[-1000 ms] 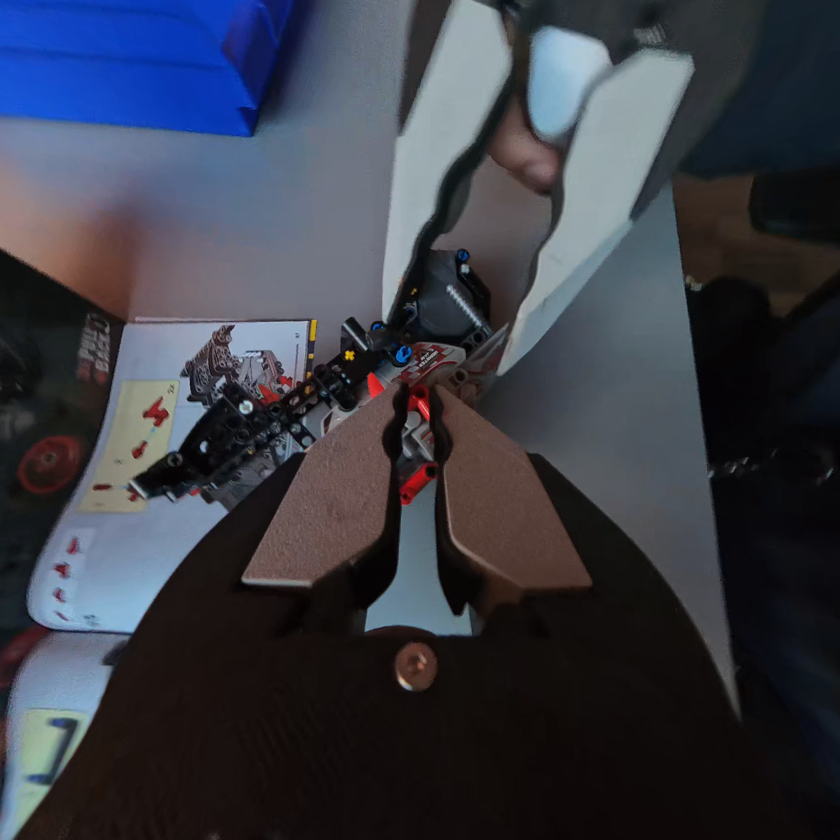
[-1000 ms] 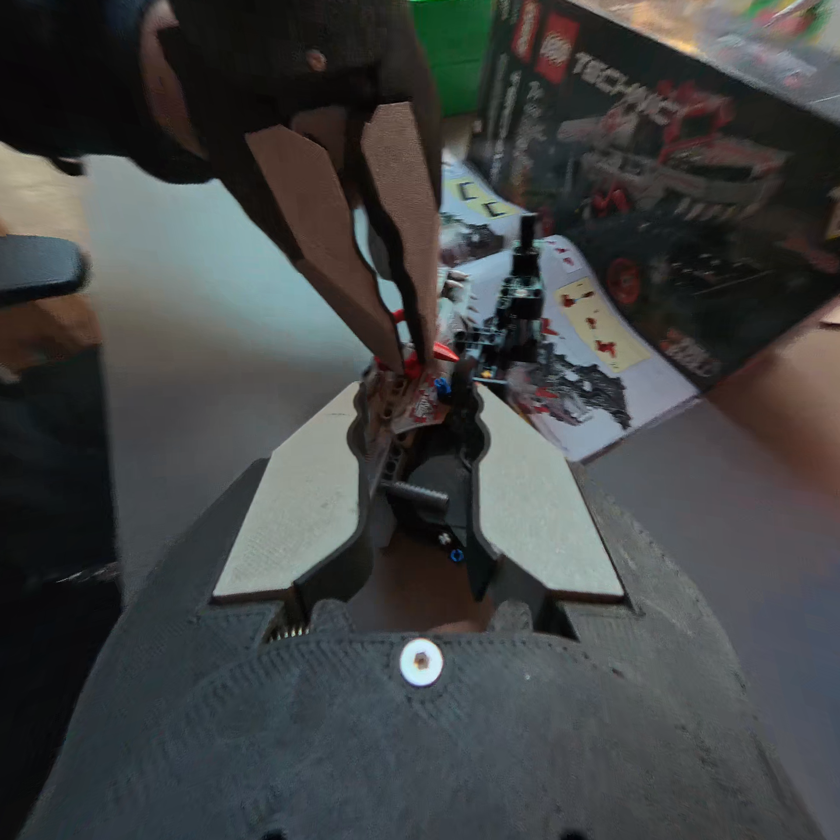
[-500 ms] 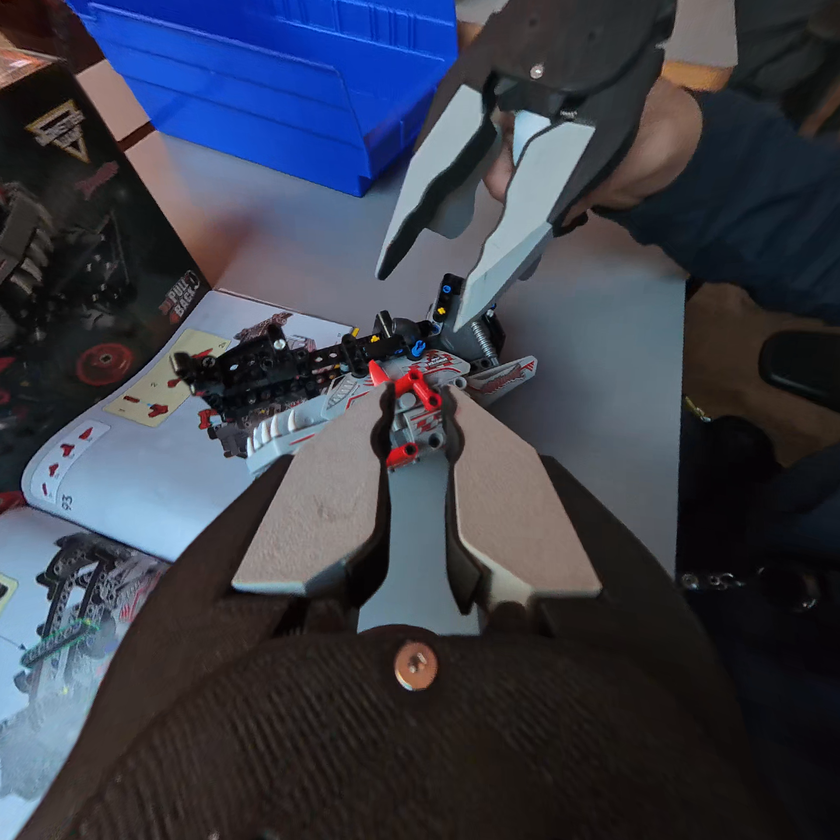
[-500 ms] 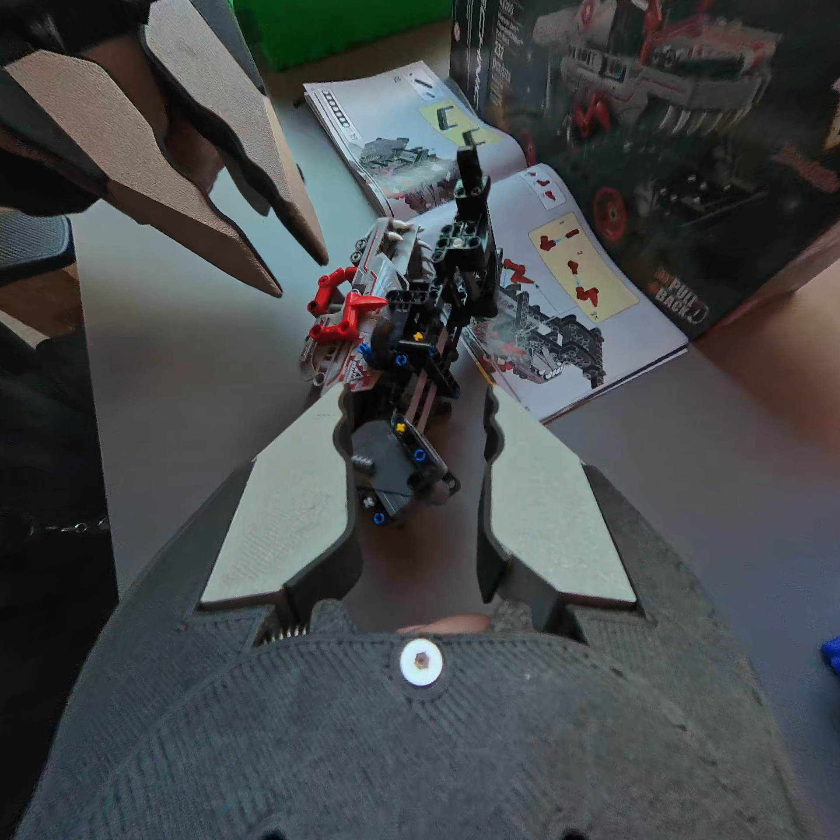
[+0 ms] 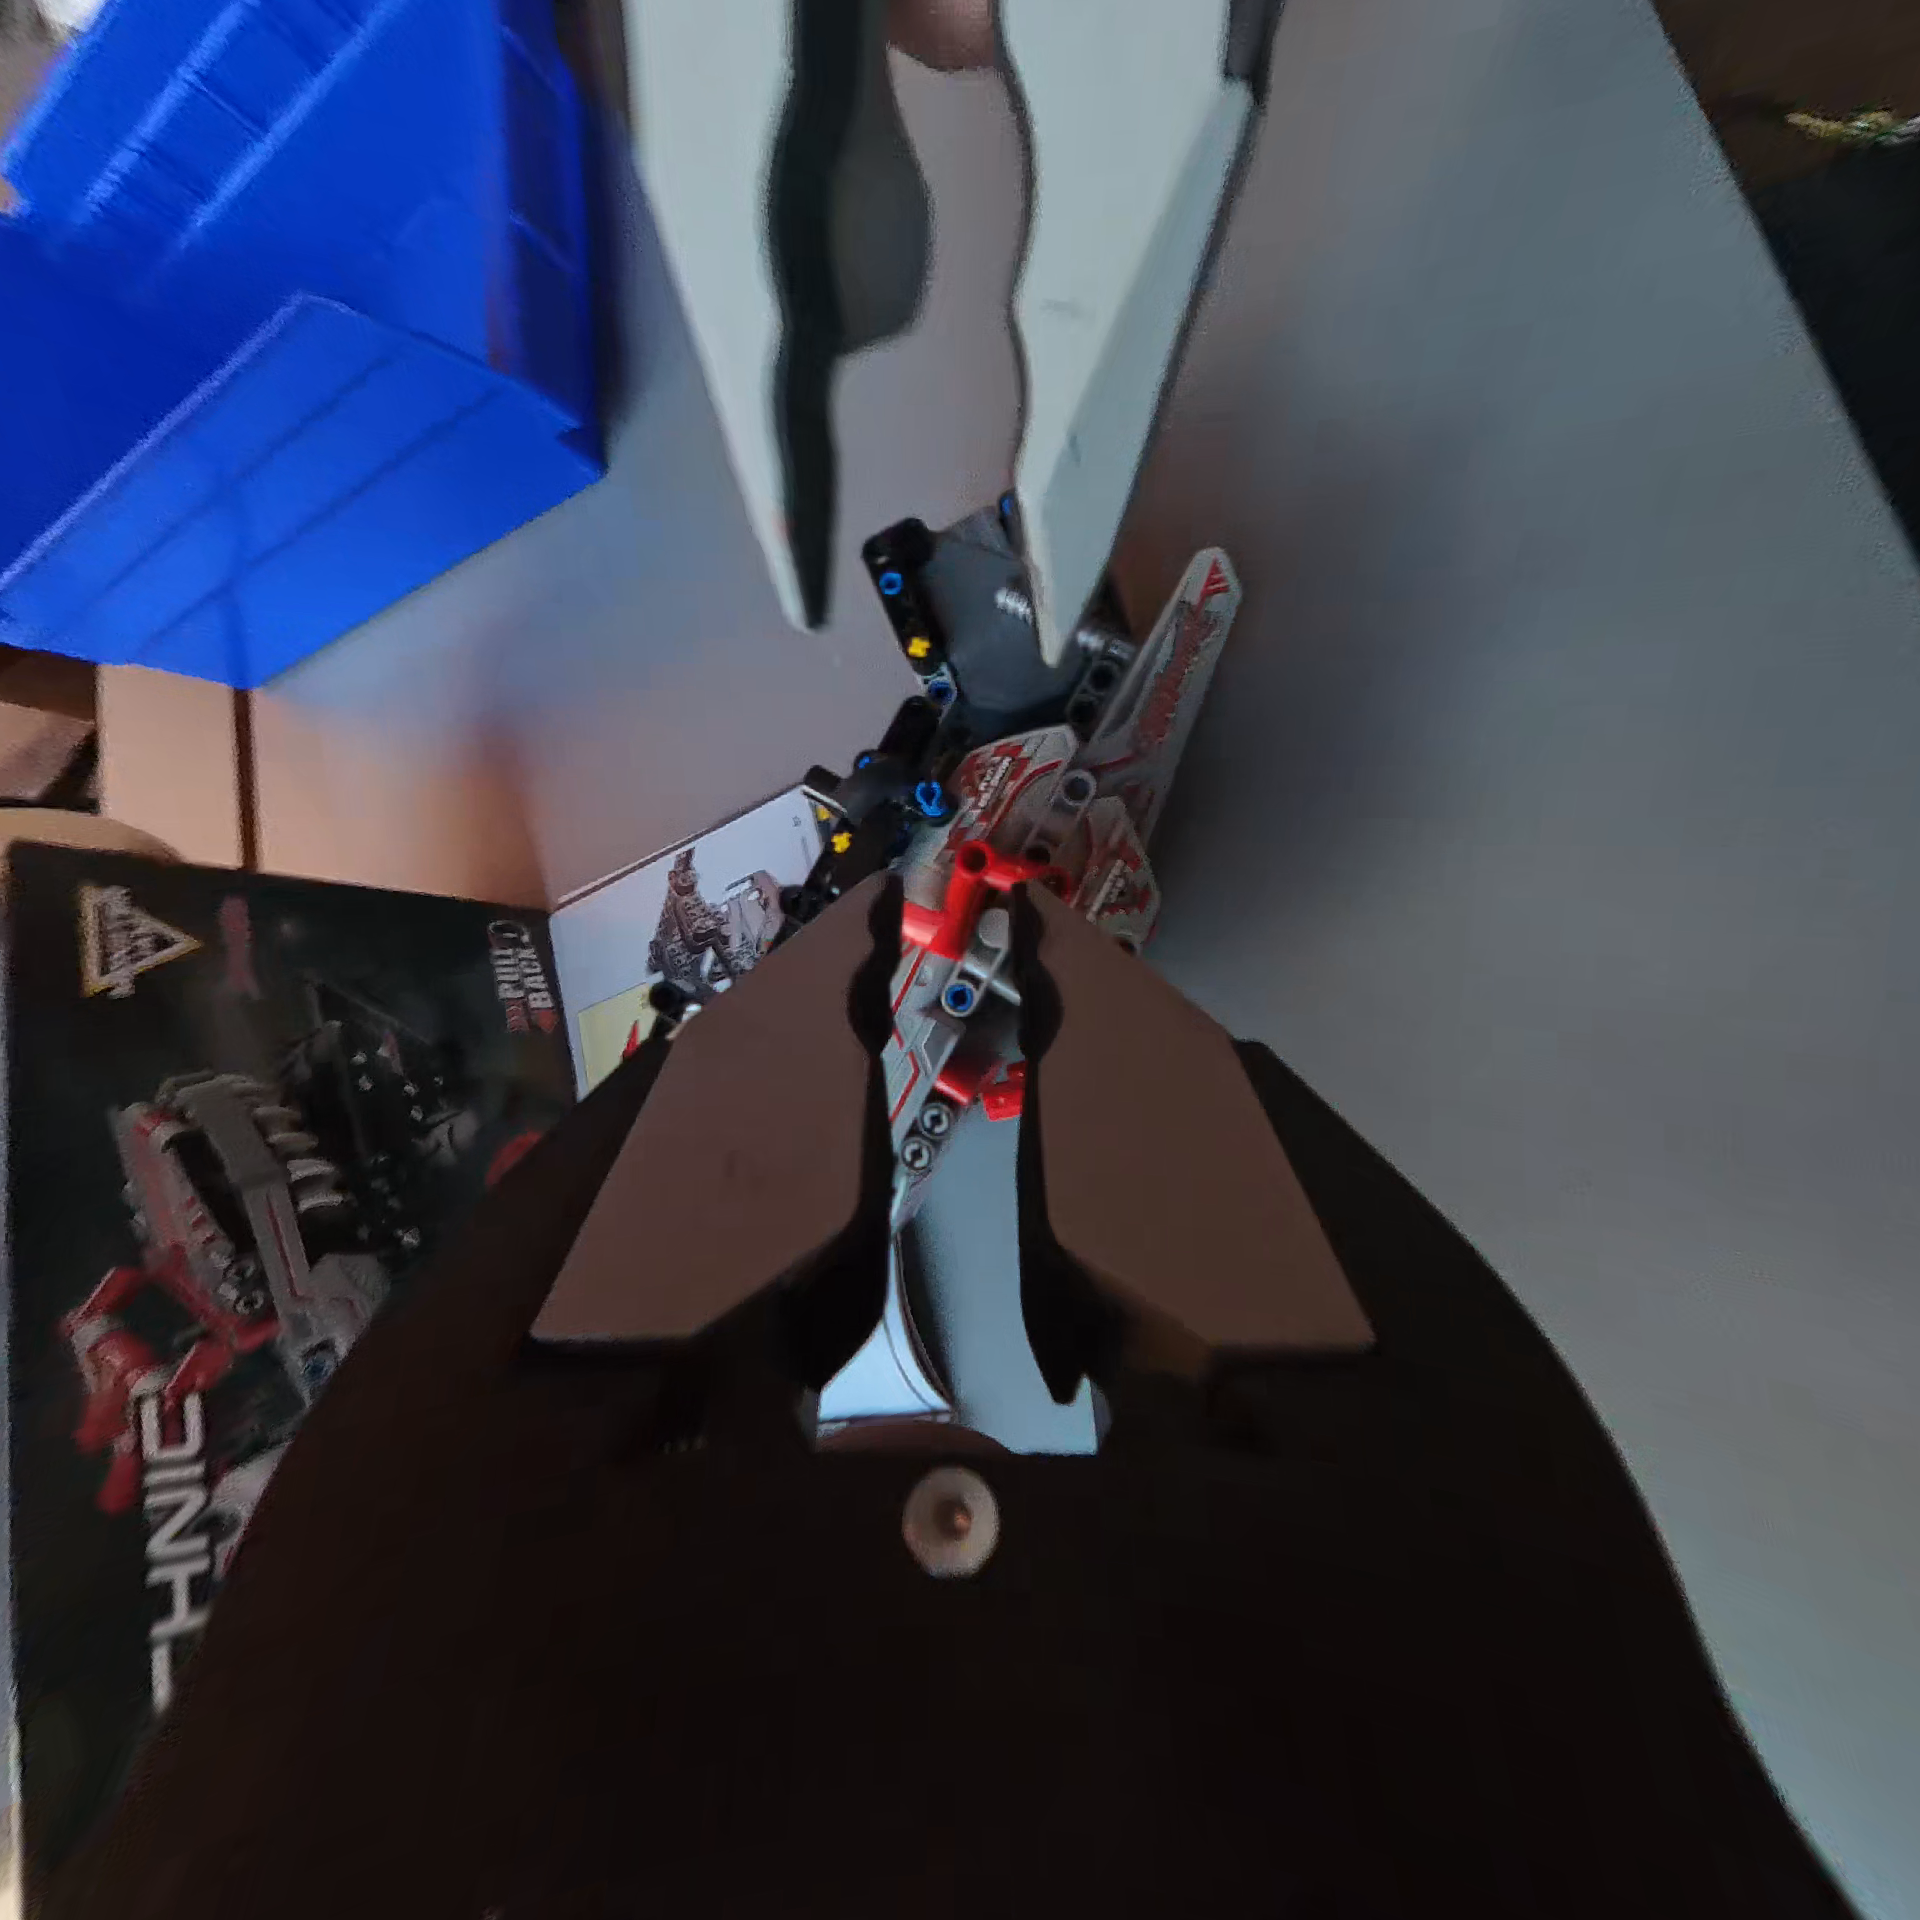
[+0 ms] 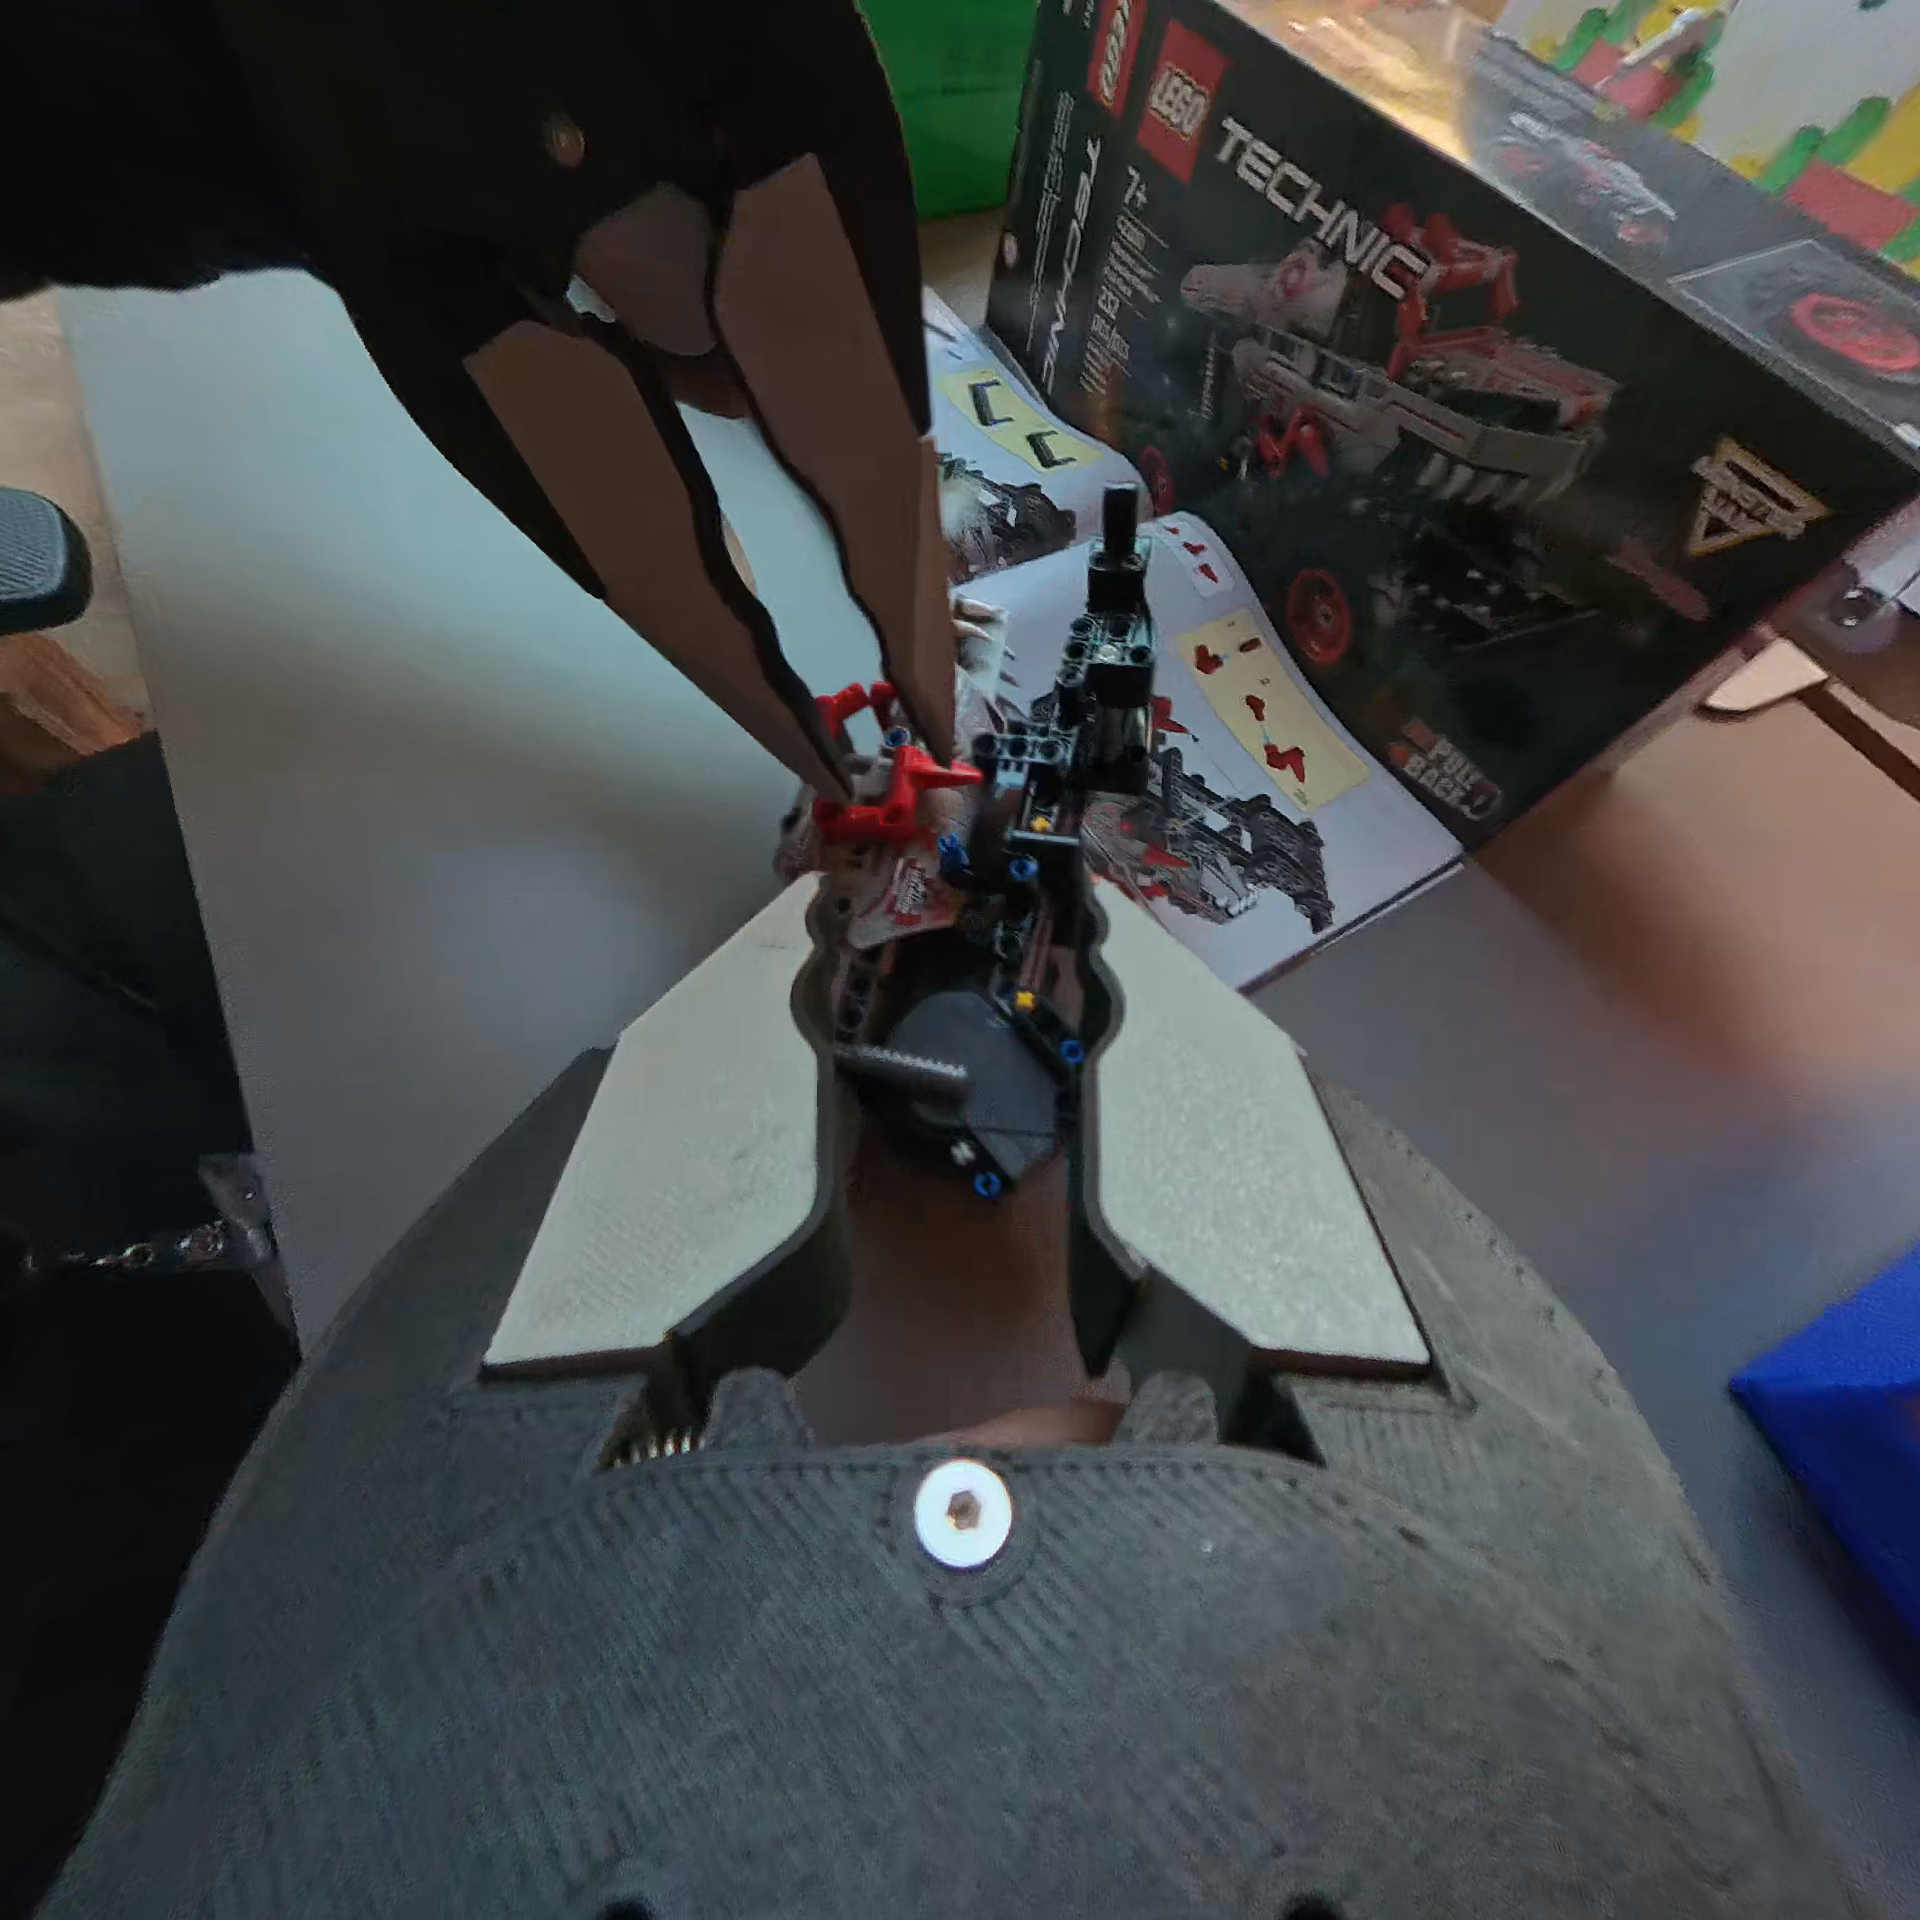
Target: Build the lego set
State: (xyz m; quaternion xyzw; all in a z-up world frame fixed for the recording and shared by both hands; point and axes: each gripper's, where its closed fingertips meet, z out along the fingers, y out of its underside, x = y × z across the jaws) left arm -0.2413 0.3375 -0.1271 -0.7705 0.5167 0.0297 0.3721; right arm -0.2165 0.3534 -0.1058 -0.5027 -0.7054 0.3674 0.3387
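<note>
A part-built grey, black and red lego model (image 5: 1039, 790) lies between both grippers over the grey table (image 5: 1455, 831). My left gripper (image 5: 954, 899), with brown pads, is closed on the red piece (image 5: 971, 894) on the model's grey panel. In the right wrist view it comes down from above (image 6: 888, 774) onto the same red piece (image 6: 883, 805). My right gripper (image 6: 956, 914), with grey pads, is closed on the model's (image 6: 1039, 810) rear, on both sides of its dark block (image 6: 966, 1081). In the left wrist view it reaches in from the top (image 5: 930, 629).
An open instruction booklet (image 6: 1247, 707) lies under the model's far end. The dark set box (image 6: 1455, 416) stands behind it. A blue bin (image 5: 260, 343) sits at the far left. A green container (image 6: 956, 104) stands at the back. A chair armrest (image 6: 31, 561) is beside the table. Some 4 centimetres of space lies between my two pairs of fingers.
Half a second ago both grippers were open and off the model. Now the right has closed on its rear and the left has come down onto the red piece.
</note>
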